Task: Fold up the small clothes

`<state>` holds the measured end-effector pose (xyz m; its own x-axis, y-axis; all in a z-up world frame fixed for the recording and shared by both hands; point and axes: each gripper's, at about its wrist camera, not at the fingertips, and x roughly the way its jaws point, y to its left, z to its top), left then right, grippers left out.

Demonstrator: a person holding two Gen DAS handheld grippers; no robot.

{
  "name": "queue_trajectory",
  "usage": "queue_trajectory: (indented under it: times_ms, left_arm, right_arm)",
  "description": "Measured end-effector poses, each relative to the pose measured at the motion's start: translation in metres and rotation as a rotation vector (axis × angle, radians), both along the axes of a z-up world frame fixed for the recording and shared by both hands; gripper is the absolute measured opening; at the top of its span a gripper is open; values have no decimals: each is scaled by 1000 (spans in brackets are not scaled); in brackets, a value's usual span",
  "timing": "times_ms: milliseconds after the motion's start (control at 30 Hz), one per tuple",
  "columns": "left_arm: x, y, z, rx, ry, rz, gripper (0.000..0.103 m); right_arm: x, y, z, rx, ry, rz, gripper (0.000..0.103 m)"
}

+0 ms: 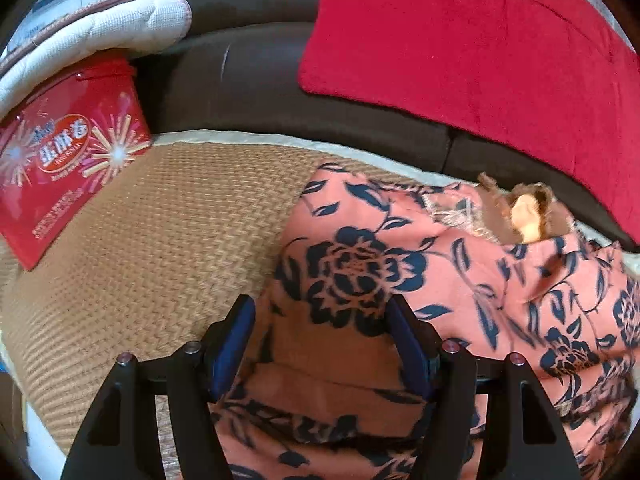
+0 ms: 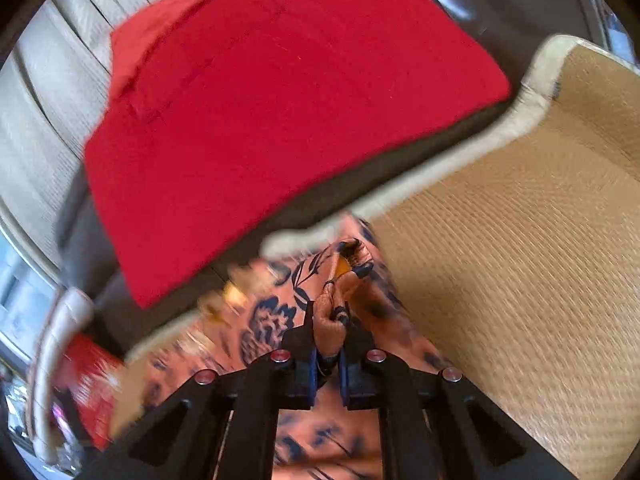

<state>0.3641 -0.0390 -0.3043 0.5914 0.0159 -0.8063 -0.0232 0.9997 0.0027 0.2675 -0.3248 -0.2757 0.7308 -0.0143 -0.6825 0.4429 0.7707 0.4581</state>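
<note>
A salmon-pink garment printed with dark blue flowers lies rumpled on a woven tan mat. My left gripper hangs just above the garment's near left part, its blue-padded fingers wide apart and open, with only flat cloth below them. In the right wrist view my right gripper is shut on a bunched fold of the same garment, which rises between the pads. The rest of the cloth trails left and below, blurred.
A red cloth lies on the dark sofa behind the mat. A red printed tin sits at the mat's far left, under a white quilted cushion. Bare mat extends to the right. A small yellowish thing shows at the garment's far edge.
</note>
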Motion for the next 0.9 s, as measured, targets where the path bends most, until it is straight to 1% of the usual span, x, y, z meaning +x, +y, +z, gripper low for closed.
queue_trajectory:
  times_ms: [33, 67, 100, 133, 167, 200, 233, 267, 300, 333, 367, 400, 433, 500, 567, 633, 667, 700, 733, 767, 800, 833, 900]
  left_arm:
    - [0, 0, -1, 8, 4, -2, 69]
    - [-1, 1, -3, 15, 7, -8, 69]
    - [0, 1, -5, 23, 8, -12, 69]
    - [-1, 1, -5, 34, 4, -13, 69]
    - [-1, 2, -4, 44, -3, -10, 69]
    - [-2, 3, -2, 55, -16, -7, 69]
    - [-3, 3, 1, 72, -35, 0, 69]
    - [-4, 4, 4, 82, -53, 4, 69]
    - [-5, 3, 8, 86, -76, 3, 69]
    - [-5, -1, 11, 89, -97, -7, 69]
    - [-5, -4, 13, 97, -108, -17, 69]
    - [-3, -9, 14, 112, -113, -28, 69]
    - [-1, -16, 12, 128, -108, -37, 69]
    - [5, -24, 4, 149, -72, -46, 70]
    - [15, -33, -15, 220, 4, -42, 78]
    - [17, -35, -23, 226, 21, -46, 78]
    - [17, -35, -22, 224, 14, -47, 78]
    - [16, -35, -19, 223, 9, -53, 78]
    - [16, -36, -17, 215, 2, -58, 78]
    - [12, -35, -13, 205, -7, -58, 78]
    - [10, -35, -10, 193, -17, -55, 78]
    - [7, -35, -6, 185, -29, -57, 78]
    - [0, -39, 1, 188, -63, -63, 78]
  right_arm:
    - [3, -5, -13, 40, 60, 0, 9]
    - [5, -13, -27, 108, 119, -14, 10]
    - [2, -25, -39, 225, 134, -45, 12]
    - [-1, -35, -43, 301, 107, -62, 12]
    - [-4, -42, -39, 335, 83, -92, 16]
    - [-9, -47, -30, 299, 63, -141, 16]
    - [-18, -52, -16, 208, 31, -211, 16]
    - [-25, -54, -6, 150, -5, -258, 16]
    - [-30, -54, 5, 98, -60, -295, 17]
    - [-30, -55, 9, 70, -97, -286, 17]
    - [-23, -49, 13, 42, -118, -242, 19]
    - [-11, -41, 12, 24, -110, -172, 19]
    - [5, -30, 6, 30, -84, -96, 19]
    - [38, -7, -15, 97, -24, 54, 19]
    - [63, 9, -33, 94, 49, 124, 19]
    - [87, 21, -55, 59, 160, 159, 19]
    - [93, 27, -62, 48, 173, 165, 18]
    - [95, 30, -60, 22, 159, 166, 18]
    - [87, 30, -61, 6, 164, 170, 18]
    - [87, 34, -57, -6, 160, 177, 20]
    - [89, 41, -52, -8, 134, 191, 20]
    - [89, 50, -49, -6, 97, 223, 20]
    - [88, 69, -43, -10, 67, 301, 20]
